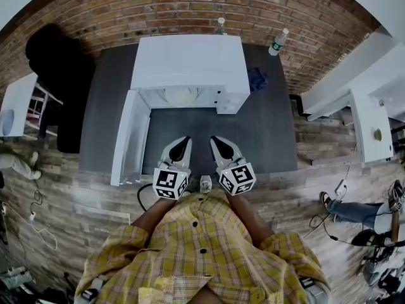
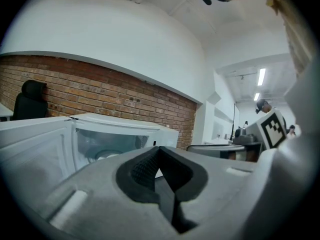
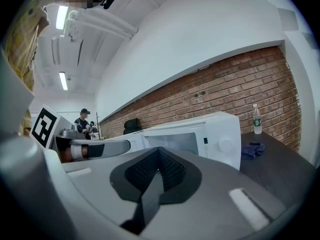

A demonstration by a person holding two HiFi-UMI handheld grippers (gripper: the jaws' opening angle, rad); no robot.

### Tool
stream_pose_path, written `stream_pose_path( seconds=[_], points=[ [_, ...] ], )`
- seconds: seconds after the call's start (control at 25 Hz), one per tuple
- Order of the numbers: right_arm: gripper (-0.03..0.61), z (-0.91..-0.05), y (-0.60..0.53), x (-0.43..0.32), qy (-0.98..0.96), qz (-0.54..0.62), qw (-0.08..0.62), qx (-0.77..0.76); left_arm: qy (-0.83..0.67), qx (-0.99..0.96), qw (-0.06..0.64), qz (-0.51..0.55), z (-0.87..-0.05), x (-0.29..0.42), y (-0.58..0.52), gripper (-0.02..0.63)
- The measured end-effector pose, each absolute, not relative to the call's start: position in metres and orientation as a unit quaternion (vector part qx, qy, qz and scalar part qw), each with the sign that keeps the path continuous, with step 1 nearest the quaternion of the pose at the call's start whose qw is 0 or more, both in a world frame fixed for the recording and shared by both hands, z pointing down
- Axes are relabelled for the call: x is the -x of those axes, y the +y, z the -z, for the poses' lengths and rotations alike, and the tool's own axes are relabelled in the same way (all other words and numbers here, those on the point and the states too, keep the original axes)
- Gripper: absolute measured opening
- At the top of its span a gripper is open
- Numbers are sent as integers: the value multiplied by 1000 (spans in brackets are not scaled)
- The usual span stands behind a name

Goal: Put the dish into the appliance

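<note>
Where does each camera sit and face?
Head view: on the head, steeply down at white box-shaped microwave; yellow checked shirt, left hand-held gripper, right hand-held gripper show.
Left gripper view: on its hand-held gripper, towards its open door; shut jaws show.
Right gripper view: on its hand-held gripper, towards its front; shut jaws show.
All share the microwave.

You hold your grey two-jaw left gripper (image 1: 183,142) and its twin, the grey right gripper (image 1: 217,142), side by side just ahead of your chest. Both point forward, tips angled slightly toward each other, black-and-white marker cubes (image 1: 168,183) nearest you. Each pair of jaws is pressed together, black ribbed pads (image 2: 144,170) meeting on nothing. Your bare forearms (image 1: 155,216) emerge from yellow plaid sleeves (image 1: 117,249).
</note>
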State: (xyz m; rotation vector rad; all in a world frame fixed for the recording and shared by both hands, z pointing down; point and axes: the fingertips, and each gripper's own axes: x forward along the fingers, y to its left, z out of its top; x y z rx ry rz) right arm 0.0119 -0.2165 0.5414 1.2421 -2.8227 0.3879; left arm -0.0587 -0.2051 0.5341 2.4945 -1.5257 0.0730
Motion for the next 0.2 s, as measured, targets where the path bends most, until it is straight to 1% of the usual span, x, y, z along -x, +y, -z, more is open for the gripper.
stream_pose_path(
  seconds=[0.2],
  points=[
    [3, -541, -217, -13, -909, -126, 15, -397, -522, -846, 106, -24, -534, 60, -205, -3]
  ],
)
